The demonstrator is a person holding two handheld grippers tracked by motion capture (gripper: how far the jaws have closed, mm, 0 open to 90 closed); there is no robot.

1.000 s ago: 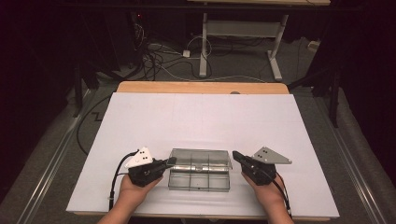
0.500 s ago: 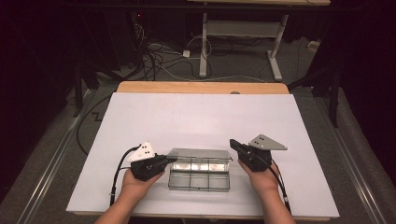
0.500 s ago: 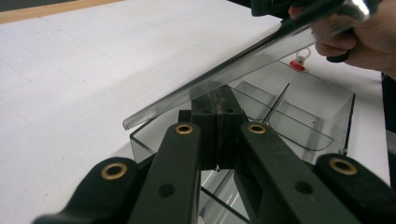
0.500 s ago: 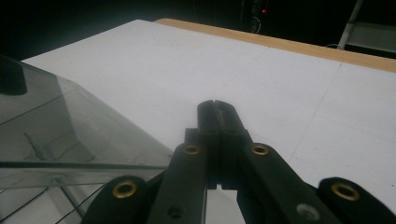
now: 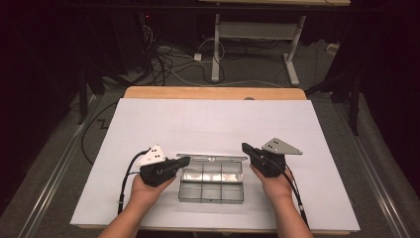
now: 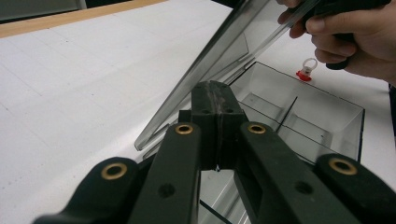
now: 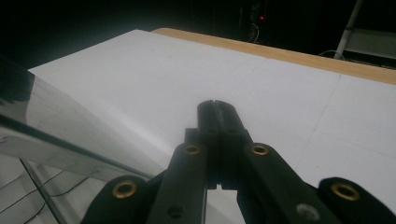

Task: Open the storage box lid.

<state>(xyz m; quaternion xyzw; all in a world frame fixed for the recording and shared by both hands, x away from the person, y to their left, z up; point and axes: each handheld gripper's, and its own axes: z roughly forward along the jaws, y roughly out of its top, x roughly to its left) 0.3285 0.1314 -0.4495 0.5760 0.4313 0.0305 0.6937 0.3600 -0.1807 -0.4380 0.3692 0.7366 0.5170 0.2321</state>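
Note:
A clear plastic compartment box (image 5: 212, 188) lies on the white table near the front edge, its hinged lid (image 5: 212, 157) tilted up. My left gripper (image 5: 184, 160) is shut, its tip under the lid's left end. My right gripper (image 5: 245, 148) is shut by the lid's right end. In the left gripper view the shut jaws (image 6: 217, 95) touch the underside of the slanted lid (image 6: 224, 51), with the box's empty compartments (image 6: 299, 126) beyond. In the right gripper view the shut gripper (image 7: 217, 109) holds nothing, and the lid (image 7: 46, 126) slants past at the left.
A small red and white piece (image 6: 304, 73) lies on the table just past the box. The white sheet (image 5: 213, 124) stretches bare to the wooden far edge (image 5: 213, 92). Cables (image 5: 163, 64) and a desk frame (image 5: 252, 39) sit on the floor beyond.
The box lid has swung up from nearly flat to tilted open. Both grippers have moved away from the person, following the lid's ends.

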